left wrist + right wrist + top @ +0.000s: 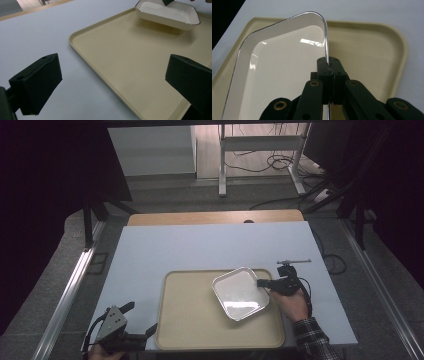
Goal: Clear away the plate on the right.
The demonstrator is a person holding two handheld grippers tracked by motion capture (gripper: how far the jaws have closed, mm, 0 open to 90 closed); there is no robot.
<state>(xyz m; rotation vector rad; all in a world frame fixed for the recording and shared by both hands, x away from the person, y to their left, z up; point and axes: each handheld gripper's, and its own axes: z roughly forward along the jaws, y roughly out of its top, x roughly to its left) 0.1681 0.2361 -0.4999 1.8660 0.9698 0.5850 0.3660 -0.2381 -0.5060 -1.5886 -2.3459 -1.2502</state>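
White dish [240,293] sits over the right half of the tan tray [190,330], corner-on to the tray edges, seemingly lifted at the gripped side. Right tool [262,283] is clamped on its right rim, so the dish lies left of that tool. Left tool [142,319], jaws apart, idles at the tray's near-left corner, well apart. White bench [150,250]; grey floor and cables behind.

I am looking along my left gripper [112,87], its jaws standing wide apart, one over the white table [50,32], the other over the beige tray [130,62]. A white dish [172,18] is sitting at the tray's far end.
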